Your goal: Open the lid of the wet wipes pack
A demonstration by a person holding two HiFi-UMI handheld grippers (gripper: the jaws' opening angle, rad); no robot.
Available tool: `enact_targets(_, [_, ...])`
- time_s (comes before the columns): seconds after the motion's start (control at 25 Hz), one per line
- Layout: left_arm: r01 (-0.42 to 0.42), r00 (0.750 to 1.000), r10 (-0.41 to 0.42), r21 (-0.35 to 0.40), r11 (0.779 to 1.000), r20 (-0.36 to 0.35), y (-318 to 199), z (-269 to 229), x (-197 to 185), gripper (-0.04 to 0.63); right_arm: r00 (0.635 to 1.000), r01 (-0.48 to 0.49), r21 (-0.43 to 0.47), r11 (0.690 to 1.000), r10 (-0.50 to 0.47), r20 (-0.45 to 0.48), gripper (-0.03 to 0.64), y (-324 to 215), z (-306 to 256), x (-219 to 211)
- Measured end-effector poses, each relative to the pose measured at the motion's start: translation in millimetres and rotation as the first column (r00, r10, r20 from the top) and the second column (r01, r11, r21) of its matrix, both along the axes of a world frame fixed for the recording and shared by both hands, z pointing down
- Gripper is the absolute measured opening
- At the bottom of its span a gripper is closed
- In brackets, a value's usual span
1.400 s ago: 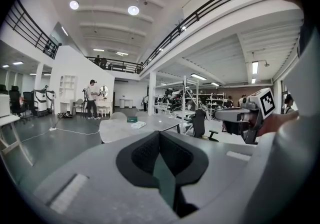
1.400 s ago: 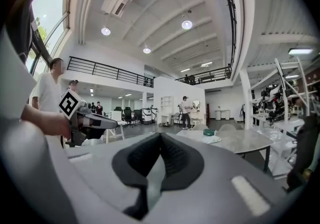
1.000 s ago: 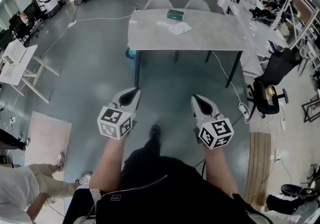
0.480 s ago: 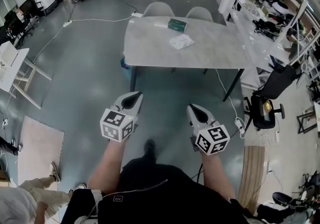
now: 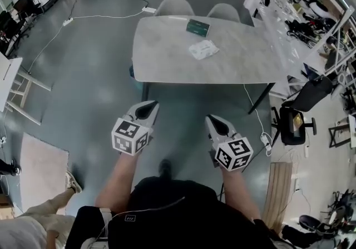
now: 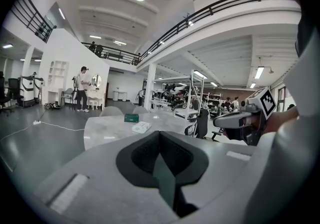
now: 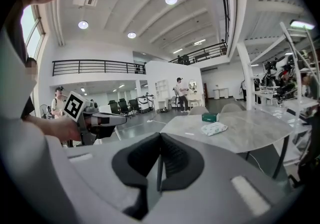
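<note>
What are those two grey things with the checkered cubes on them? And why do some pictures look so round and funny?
There is no robot here: a person holds a tool in each hand. These are the left gripper and the right gripper. Each is a pincer with two jaws, and the patterned cube is part of it. The head view comes from a camera on the person's head, looking down at their arms and the floor. The two round pictures come from small cameras riding on the grippers, looking out along the jaws. Both pairs of jaws are closed with nothing between them. A little way ahead stands a grey table. On it lie a white wet wipes pack and a green box. Two chairs stand behind it.
</note>
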State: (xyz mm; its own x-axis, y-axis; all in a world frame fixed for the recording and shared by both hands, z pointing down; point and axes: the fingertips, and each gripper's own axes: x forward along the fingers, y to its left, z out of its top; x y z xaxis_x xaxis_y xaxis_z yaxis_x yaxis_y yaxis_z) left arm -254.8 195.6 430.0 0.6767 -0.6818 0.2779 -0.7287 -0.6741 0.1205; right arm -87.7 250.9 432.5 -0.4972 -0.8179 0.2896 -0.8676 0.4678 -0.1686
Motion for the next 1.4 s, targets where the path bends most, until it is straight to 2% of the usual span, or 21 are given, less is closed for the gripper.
enact_targets(0.24, [-0.043, 0.999, 0.043, 0.002, 0.999, 0.025, -32.0, -3.6, 22.0, 0.000, 0.999, -0.016, 0.022, 1.000, 0.016, 0.030, 0.002, -31.9, -9.3, 12.8])
enact_targets(0.48, [-0.055, 0.998, 0.055, 0.001, 0.998, 0.043, -74.5, 0.2, 69.0, 0.000, 0.996, -0.028, 0.017, 0.999, 0.027, 0.080, 0.002, -74.0, -4.1, 56.3])
enact_targets(0.64, [-0.046, 0.998, 0.046, -0.004, 0.999, 0.042, -116.0, 10.4, 118.1, 0.000, 0.996, -0.007, 0.021, 1.000, 0.005, 0.087, 0.002, -120.9, 3.5, 101.2])
enact_targets(0.88, [-0.027, 0.998, 0.030, -0.052, 0.998, 0.060, -195.8, 27.0, 208.1, 0.002, 0.997, 0.000, 0.006, 1.000, -0.001, 0.079, 0.002, -207.6, 13.7, 198.7])
enact_targets(1.08, [-0.029, 0.995, 0.032, -0.028, 0.999, 0.094, -246.3, 16.3, 277.2, 0.002, 0.996, 0.020, -0.030, 0.999, -0.017, 0.088, 0.002, -264.1, 24.5, 263.2])
enact_targets(1.2, [-0.009, 0.994, 0.011, -0.021, 1.000, 0.109, -266.2, 16.0, 294.6, 0.002, 0.994, 0.066, -0.033, 0.997, -0.063, 0.085, 0.002, -288.4, 25.3, 276.7])
enact_targets(1.4, [0.031, 0.993, -0.026, -0.048, 0.998, 0.116, -289.4, 22.9, 298.7, 0.002, 0.988, 0.125, -0.039, 0.991, -0.121, 0.091, 0.002, -320.6, 22.1, 278.5])
